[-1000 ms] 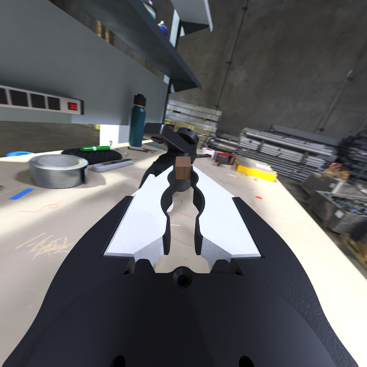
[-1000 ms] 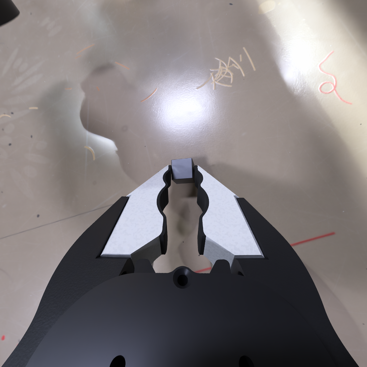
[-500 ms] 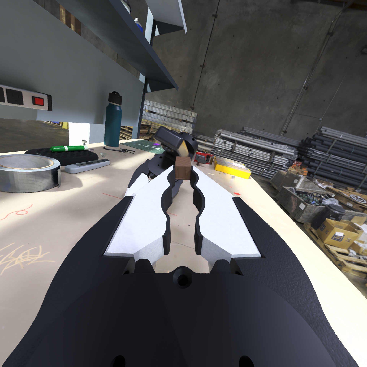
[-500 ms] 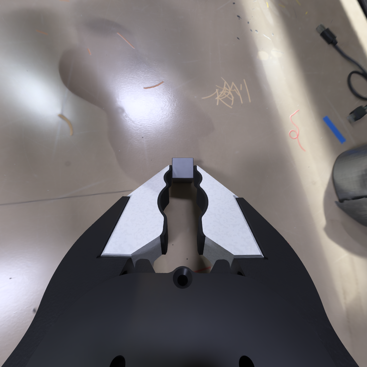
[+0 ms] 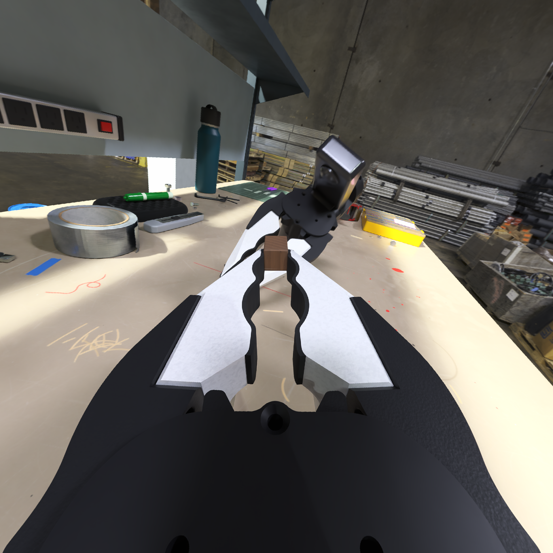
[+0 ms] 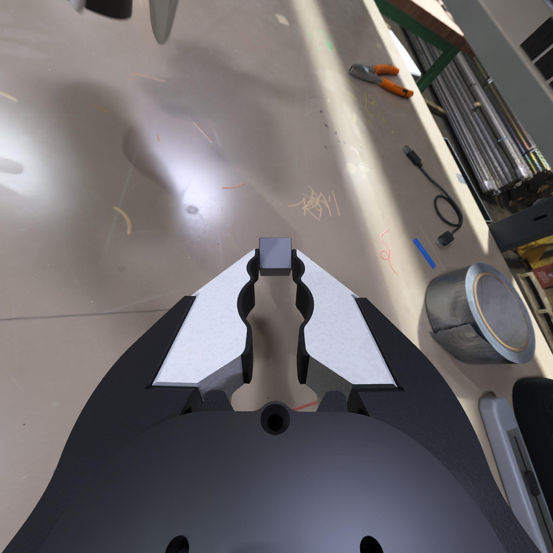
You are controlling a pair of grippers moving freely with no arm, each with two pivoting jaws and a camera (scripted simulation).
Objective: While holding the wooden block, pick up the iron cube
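Observation:
My left gripper is shut on a small brown wooden block at its fingertips and holds it above the beige workbench. My right gripper is shut on a small grey iron cube and holds it well above the bench, looking steeply down. In the left wrist view the right gripper's black body hangs in the air just behind the wooden block, its white fingers pointing down and left. The left gripper's fingertips show at the top edge of the right wrist view.
A roll of grey duct tape, a grey box cutter, a black pad with a green marker, a teal bottle and a yellow box stand on the bench. Orange pliers and a black cable lie near its edge.
The right gripper has risen with the iron cube, and the bench now looks much farther below. The left gripper keeps the wooden block; its view has swung.

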